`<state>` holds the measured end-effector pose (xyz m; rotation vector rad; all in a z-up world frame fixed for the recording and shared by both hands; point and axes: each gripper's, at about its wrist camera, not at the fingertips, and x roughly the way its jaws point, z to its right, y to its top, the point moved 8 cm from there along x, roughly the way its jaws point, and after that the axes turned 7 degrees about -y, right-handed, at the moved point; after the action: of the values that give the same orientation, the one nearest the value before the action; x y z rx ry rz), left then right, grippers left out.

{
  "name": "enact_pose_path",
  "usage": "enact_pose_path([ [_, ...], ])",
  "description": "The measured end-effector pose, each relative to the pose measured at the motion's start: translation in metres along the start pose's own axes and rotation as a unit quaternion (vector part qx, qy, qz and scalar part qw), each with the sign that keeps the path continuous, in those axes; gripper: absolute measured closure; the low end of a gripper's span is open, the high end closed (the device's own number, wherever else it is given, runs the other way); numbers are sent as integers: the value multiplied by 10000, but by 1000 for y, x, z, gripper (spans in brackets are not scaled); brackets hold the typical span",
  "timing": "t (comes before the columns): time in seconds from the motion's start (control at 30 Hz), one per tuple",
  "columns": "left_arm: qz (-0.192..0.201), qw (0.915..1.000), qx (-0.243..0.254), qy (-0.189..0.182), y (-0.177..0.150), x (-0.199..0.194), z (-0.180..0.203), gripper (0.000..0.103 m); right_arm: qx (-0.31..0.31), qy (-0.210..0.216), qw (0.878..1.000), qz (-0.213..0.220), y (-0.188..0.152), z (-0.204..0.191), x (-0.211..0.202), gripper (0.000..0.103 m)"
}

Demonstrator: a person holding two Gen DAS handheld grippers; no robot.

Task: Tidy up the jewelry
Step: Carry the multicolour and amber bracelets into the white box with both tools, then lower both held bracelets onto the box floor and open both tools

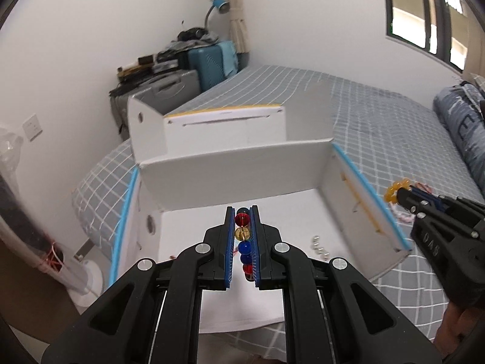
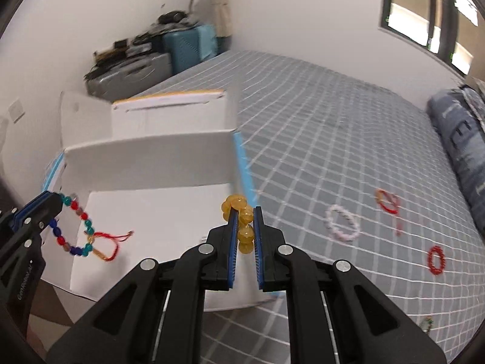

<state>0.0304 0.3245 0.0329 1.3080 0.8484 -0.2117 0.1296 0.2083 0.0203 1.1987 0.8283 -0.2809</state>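
Note:
In the left wrist view my left gripper (image 1: 242, 212) is shut on a bracelet of red, yellow and blue beads (image 1: 243, 233), held over the floor of an open white box with blue edges (image 1: 236, 173). My right gripper (image 1: 404, 197) comes in from the right, beside the box's right wall, shut on an amber bead bracelet (image 1: 394, 191). In the right wrist view the right gripper (image 2: 245, 210) pinches the amber bracelet (image 2: 239, 204) near the box's (image 2: 145, 160) blue right edge. The left gripper (image 2: 57, 201) holds the multicoloured bracelet (image 2: 75, 227), whose red cord dangles over the box.
Several small silver pieces (image 1: 318, 244) lie on the box floor. A second white box with a yellow edge (image 1: 224, 121) stands behind. On the checked bed lie a pink-white bracelet (image 2: 342, 223), a red bead bracelet (image 2: 436, 259) and a red cord bracelet (image 2: 388, 201). Suitcases (image 1: 209, 63) stand by the wall.

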Motion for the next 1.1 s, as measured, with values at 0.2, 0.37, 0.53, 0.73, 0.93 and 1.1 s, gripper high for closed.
enact_pose_path([
  [0.2,-417,9989,-203,43,-16,25,-28,94,-253,171,9989,-364,-16,-39,27,94],
  [0.37,-734,9966,-379,47,-29,48,-42,94,-314,172,9969,-696,-27,-50,46,94],
  [0.53,-955,9942,-491,75,-37,64,-50,94,-431,133,9950,-891,-34,-58,59,94],
  [0.73,-1233,9907,-555,132,-42,77,-58,94,-468,135,9926,-1115,-41,-63,70,94],
  [0.93,-1418,9880,-585,176,-44,84,-61,94,-489,114,9911,-1233,-42,-69,77,94],
  [1.1,-1477,9871,-589,163,-46,87,-59,94,-551,137,9905,-1252,-42,-73,77,93],
])
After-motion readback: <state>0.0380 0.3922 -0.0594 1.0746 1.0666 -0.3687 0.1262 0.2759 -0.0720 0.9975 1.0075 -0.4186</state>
